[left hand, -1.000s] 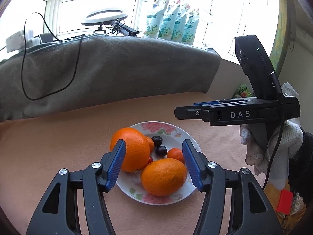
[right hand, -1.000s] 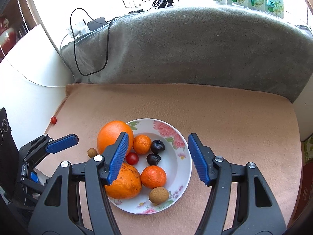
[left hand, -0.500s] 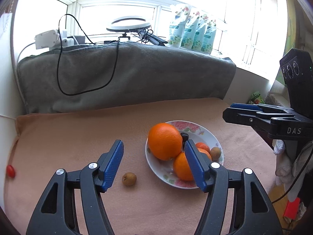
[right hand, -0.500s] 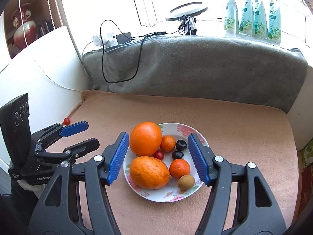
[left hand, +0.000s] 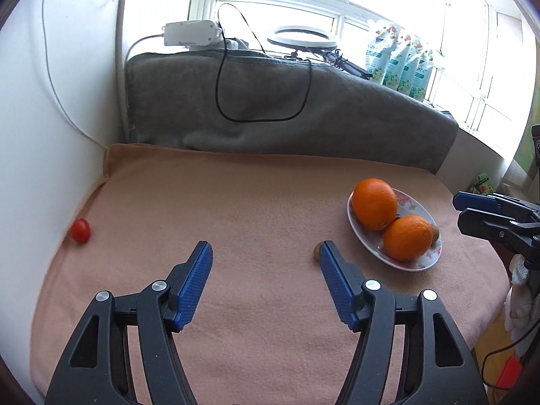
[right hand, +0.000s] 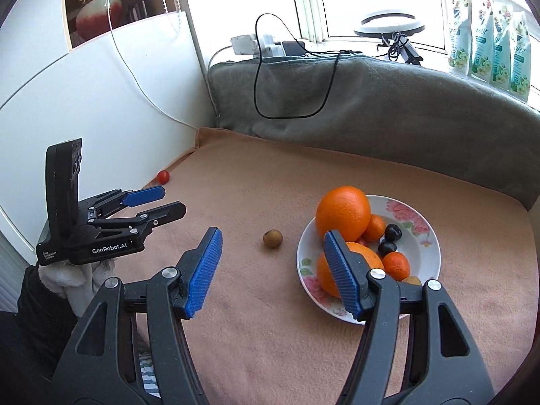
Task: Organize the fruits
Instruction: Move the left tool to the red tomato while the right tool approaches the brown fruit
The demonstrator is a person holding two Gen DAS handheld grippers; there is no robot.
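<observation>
A floral plate (right hand: 426, 236) (left hand: 418, 209) holds two big oranges (right hand: 342, 212) (left hand: 374, 203), small tangerines, dark plums and a brown fruit. A small brown fruit (right hand: 272, 238) lies loose on the peach cloth left of the plate; in the left wrist view it peeks out beside my right fingertip (left hand: 316, 250). A cherry tomato (left hand: 80, 230) (right hand: 163, 176) lies at the cloth's far left edge by the wall. My left gripper (left hand: 265, 251) is open and empty, also seen in the right wrist view (right hand: 168, 200). My right gripper (right hand: 271, 239) is open and empty over the cloth.
A grey blanket (left hand: 270, 108) with a black cable draped over it backs the cloth. A white wall (left hand: 50, 118) bounds the left side. A ring light and several pouches (right hand: 489, 33) stand on the windowsill. The cloth's front and right edges drop off.
Both grippers have pulled back and swung left. The plate now sits to the right in both views, and the loose brown fruit and cherry tomato have come into fuller view.
</observation>
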